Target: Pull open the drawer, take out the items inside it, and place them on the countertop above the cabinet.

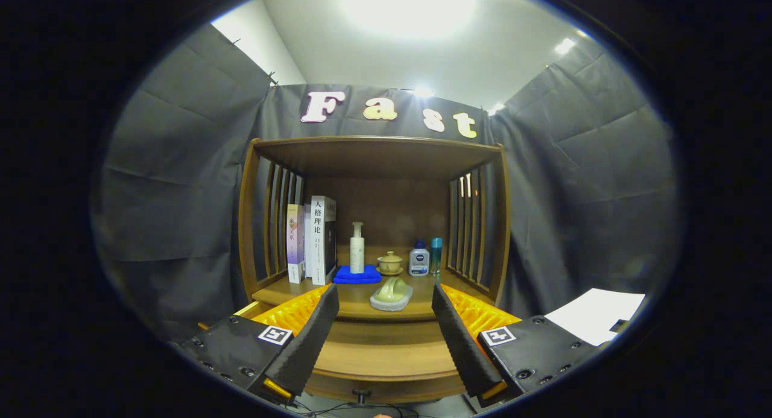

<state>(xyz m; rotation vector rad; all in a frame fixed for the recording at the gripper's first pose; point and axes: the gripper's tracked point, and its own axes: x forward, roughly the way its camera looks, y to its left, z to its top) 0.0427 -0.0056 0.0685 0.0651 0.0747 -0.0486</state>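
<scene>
Fingers of my hand-held gripper (pixel 385 339) stand spread wide with nothing between them but bare wood, so I read them as empty. Just below and ahead of the tips is the drawer front with its small dark knob (pixel 362 396), and the drawer (pixel 386 386) looks closed or barely out; I cannot see inside it, so what it holds is unknown to me. Beyond the fingers the table (pixel 362 297) of the cabinet already carries a pale green soap dish (pixel 392 294), a blue cloth (pixel 357 275) with a white pump bottle (pixel 357 248) on it, a lidded cup (pixel 390 262), two small bottles (pixel 425 257) and, ahead to the left, upright books (pixel 313 240).

My worry is the knob: it is small and sits low, almost under the tips, so from this height I judge I could close on air or clip the drawer's edge. A skewed pull might jam the drawer. Later, the crowded top leaves little free wood; setting items down carelessly could topple the tall pump bottle or nudge the soap dish off the front edge.
</scene>
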